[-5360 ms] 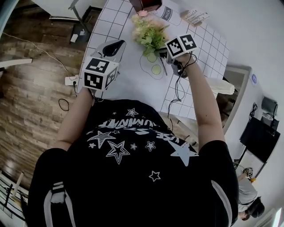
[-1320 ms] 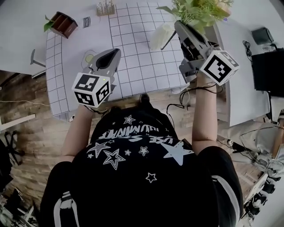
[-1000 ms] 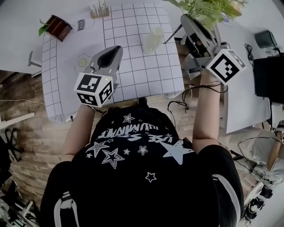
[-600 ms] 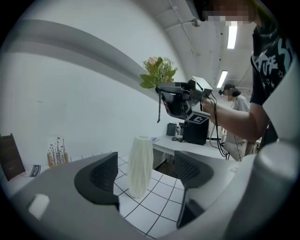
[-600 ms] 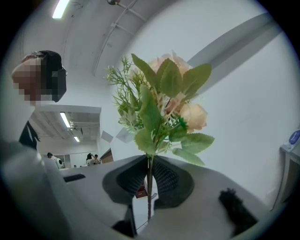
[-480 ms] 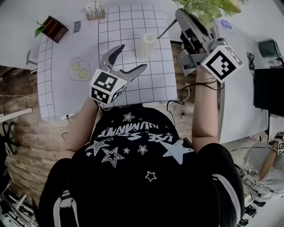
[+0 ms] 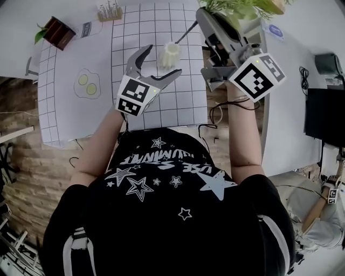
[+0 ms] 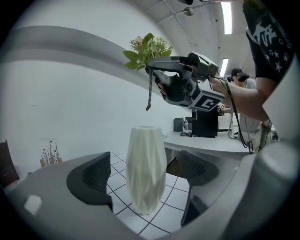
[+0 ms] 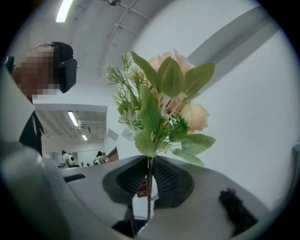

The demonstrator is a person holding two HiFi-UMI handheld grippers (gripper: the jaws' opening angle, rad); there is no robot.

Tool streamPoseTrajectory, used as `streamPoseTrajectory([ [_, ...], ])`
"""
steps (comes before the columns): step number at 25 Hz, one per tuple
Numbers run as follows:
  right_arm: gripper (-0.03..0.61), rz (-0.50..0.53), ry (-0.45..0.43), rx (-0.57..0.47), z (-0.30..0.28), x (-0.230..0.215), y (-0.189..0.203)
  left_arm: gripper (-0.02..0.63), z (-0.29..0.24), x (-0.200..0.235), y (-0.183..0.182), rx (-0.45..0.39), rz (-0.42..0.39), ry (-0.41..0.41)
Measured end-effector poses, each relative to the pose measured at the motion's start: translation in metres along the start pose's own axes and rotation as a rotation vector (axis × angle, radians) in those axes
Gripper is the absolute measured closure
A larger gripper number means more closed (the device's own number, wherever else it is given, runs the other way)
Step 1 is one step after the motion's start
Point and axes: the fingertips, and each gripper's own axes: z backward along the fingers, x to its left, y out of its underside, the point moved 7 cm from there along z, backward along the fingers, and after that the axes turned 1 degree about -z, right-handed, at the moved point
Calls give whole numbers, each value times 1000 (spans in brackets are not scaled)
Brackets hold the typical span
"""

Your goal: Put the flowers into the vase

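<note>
**Left jaws opening around vase, flowers clamped in right**

- Closest to you: your left gripper [image 7: 160, 61] is out over the grid mat [image 7: 129, 32]. Its jaws are opening, and already stand wide.
- The vase [image 8: 146, 168] stands upright on the mat between those jaws. There's a gap on each side and neither pad touches it.
- Your right gripper [image 9: 149, 180] is held higher, off the mat's right edge. Its pads are pressed together on the thin stem [image 9: 149, 154] of the flowers [image 9: 164, 108].
- The flowers stick out past the jaw tips: pale pink blooms and green leaves.
- In the left gripper view the stem's free end hangs just above the vase mouth, not inside it. I can't tell how well it lines up in depth.
- Further out on the mat, left side: a fried-egg print [image 7: 86, 83].
- Far edge: a small rack of thin sticks [image 7: 107, 9] and a brown box [image 7: 54, 31] with a green sprig.
- Background in the left gripper view: a desk with a black machine [image 8: 206, 124] and another person seated behind it.
</note>
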Motion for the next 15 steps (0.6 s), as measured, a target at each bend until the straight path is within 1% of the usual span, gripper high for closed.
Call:
streamPoseTrajectory([
  [3, 531, -11, -13, 4, -1, -2, 4, 150, -10, -1, 1, 7, -32, -13],
  [9, 531, -9, -30, 30, -4, -4, 12, 155, -27, -3, 5, 21, -51, -46],
  [12, 531, -12, -40, 38, -4, -5, 17, 160, -32, -5, 8, 32, -54, -44],
  [13, 531, -12, -40, 41, -4, -5, 19, 166, -33, -6, 9, 37, -56, -44],
  [15, 531, -11, -39, 44, -4, -5, 21, 200, -34, -7, 11, 41, -56, -48],
])
